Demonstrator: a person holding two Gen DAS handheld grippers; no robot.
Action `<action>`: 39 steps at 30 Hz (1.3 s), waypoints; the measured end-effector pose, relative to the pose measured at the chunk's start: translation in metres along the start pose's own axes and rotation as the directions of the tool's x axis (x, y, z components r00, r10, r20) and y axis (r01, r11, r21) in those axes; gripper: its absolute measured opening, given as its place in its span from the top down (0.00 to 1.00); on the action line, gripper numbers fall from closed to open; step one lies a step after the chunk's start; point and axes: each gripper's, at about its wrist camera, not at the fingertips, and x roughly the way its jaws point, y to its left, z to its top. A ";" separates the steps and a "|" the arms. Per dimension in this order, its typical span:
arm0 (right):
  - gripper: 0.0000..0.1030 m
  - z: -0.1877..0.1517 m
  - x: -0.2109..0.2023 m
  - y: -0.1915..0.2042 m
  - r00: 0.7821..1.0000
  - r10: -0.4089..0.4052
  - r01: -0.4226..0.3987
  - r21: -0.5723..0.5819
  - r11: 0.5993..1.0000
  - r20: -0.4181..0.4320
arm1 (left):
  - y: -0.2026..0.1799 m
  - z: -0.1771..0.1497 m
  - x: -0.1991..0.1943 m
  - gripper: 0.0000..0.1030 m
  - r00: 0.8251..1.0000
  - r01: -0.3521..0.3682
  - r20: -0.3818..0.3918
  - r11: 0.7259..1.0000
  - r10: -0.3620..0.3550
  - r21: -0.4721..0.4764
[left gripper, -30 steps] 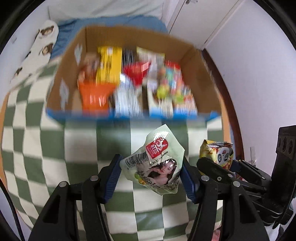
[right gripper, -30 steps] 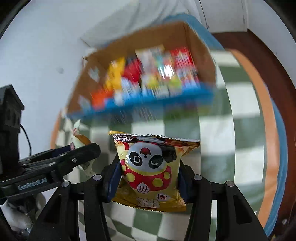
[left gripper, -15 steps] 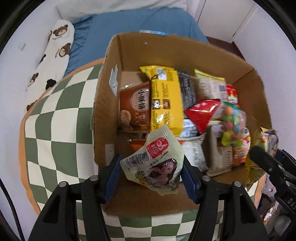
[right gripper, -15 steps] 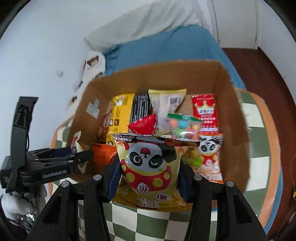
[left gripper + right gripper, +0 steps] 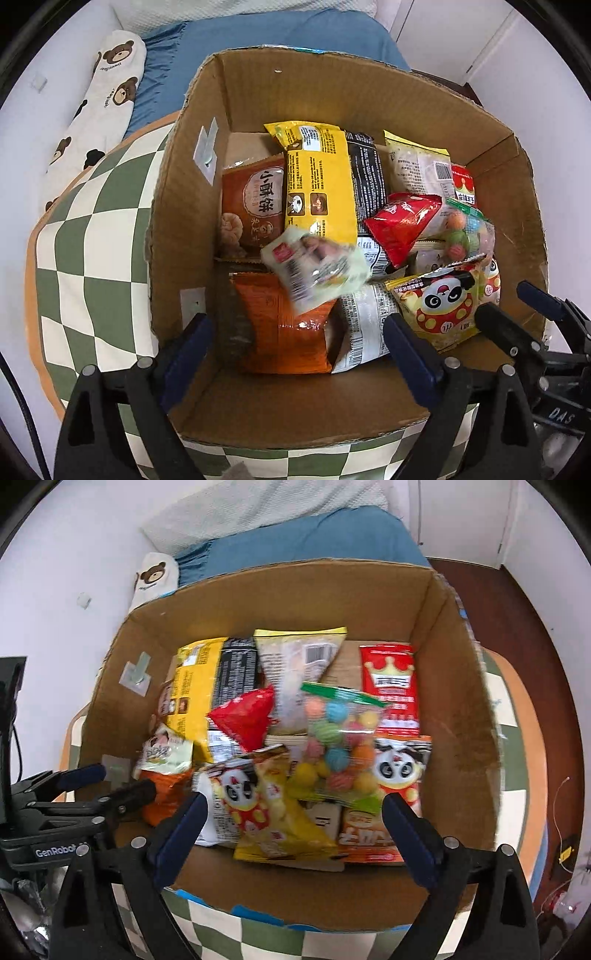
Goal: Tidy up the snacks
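An open cardboard box point(image 5: 184, 206) point(image 5: 461, 686) holds several snack packets. My left gripper point(image 5: 295, 350) is open above the box's near left part. The pale green packet point(image 5: 314, 269) it held is loose and blurred over an orange packet point(image 5: 284, 332); it also shows in the right wrist view point(image 5: 164, 753). My right gripper point(image 5: 291, 830) is open above the box's near edge. The yellow panda packet point(image 5: 266, 805) lies loose below it, tilted, and shows in the left wrist view point(image 5: 443, 306). A bag of coloured balls point(image 5: 336, 753) lies beside it.
The box stands on a green-and-white checked cloth point(image 5: 85, 258) on a round table. A blue bed point(image 5: 314, 539) and a bear-print pillow point(image 5: 96, 110) lie behind. White walls stand at the sides. Dark wooden floor point(image 5: 517, 602) lies at the right.
Both grippers opened above the box. The pale green packet and the yellow panda packet left the jaws and dropped among the snacks in the box.
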 end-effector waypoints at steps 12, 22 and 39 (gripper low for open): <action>0.05 -0.022 -0.034 -0.018 0.994 -0.090 0.089 0.018 0.996 0.067 | -0.008 -0.033 -0.027 0.09 0.990 -0.041 0.132 0.999 0.043 -0.015; 0.05 -0.058 -0.097 -0.006 0.972 -0.123 0.126 -0.002 0.992 0.202 | -0.018 -0.079 -0.088 0.09 0.958 -0.021 0.284 1.000 0.023 -0.010; 0.03 -0.166 -0.236 0.022 0.896 -0.111 0.135 -0.026 0.991 0.431 | -0.034 -0.188 -0.187 0.09 0.888 -0.065 0.456 0.998 0.052 0.012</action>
